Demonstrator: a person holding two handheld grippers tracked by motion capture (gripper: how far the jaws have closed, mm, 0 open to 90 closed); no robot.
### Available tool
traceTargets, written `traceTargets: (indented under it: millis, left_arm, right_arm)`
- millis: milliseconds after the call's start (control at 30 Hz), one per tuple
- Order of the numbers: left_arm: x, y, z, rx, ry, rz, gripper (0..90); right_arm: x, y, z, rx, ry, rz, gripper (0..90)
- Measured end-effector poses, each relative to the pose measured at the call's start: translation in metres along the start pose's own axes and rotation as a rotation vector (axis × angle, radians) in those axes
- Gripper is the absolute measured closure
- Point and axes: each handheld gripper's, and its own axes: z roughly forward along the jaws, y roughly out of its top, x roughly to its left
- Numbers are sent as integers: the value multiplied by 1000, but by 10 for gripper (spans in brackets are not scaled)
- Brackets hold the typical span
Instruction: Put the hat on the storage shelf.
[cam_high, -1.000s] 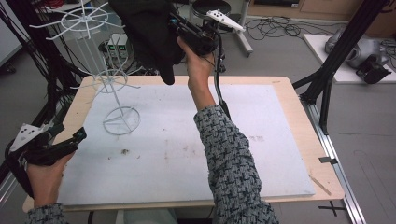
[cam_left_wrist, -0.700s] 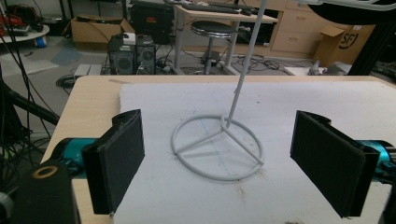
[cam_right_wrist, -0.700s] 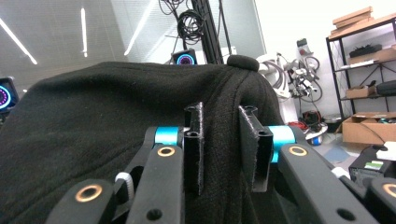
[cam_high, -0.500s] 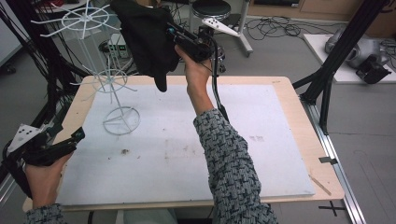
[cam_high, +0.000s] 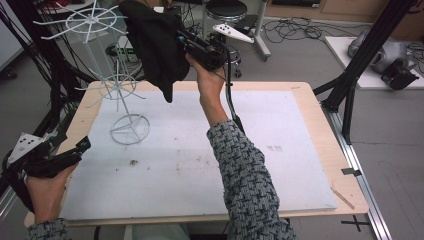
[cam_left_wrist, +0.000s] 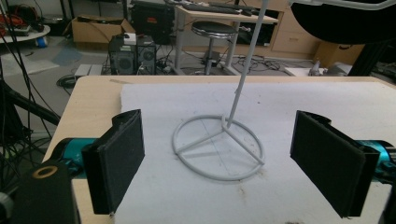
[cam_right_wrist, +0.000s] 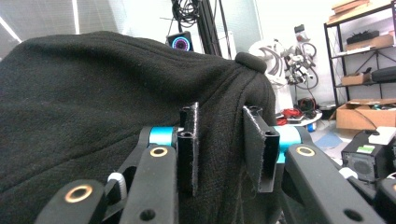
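Right gripper (cam_high: 187, 42) is holding a black cap (cam_high: 152, 45) up in the air beside the top wheel of the white wire rack (cam_high: 117, 87); its jaws are pinching a fold of the fabric, as the right gripper view shows. Left gripper (cam_high: 75, 150) is hovering low at the near-left edge of the worktop (cam_high: 300, 150), jaws spread wide, facing the rack's ring base.

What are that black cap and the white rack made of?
The black cap looks like soft brushed fabric, perhaps fleece or wool: a matte, fuzzy nap that bunches between the right gripper. The white rack looks like thin, white-coated metal wire, smooth and slightly glossy.
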Motion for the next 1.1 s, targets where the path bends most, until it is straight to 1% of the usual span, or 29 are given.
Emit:
traceTargets:
  millis: [167,300,333,467,567,800,967,1100]
  left_arm:
    - [0,0,0,1,0,0,178]
    - [1,0,0,2,1,-2,178]
    - [1,0,0,2,2,-2,178]
    - [1,0,-1,-1,2,2,178]
    - [0,0,0,-1,0,1,178]
    - [-1,0,1,0,-3,6,178]
    - [-1,0,1,4,-2,8,178]
    - [-2,0,2,5,-3,9,178]
  right_arm:
    - [-2,-2,-1,21,-20,-12,665]
    - [-4,-3,-2,42,-21,-23,660]
    - [-4,-4,-2,48,-20,-19,654]
    - [-4,-5,-3,51,-35,-34,640]
    - [-4,-4,-5,46,-35,-36,637]
    - [-8,-2,-15,31,-46,-44,627]
    - [-12,1,-26,34,-79,-62,615]
    - [-14,6,-35,39,-96,-81,595]
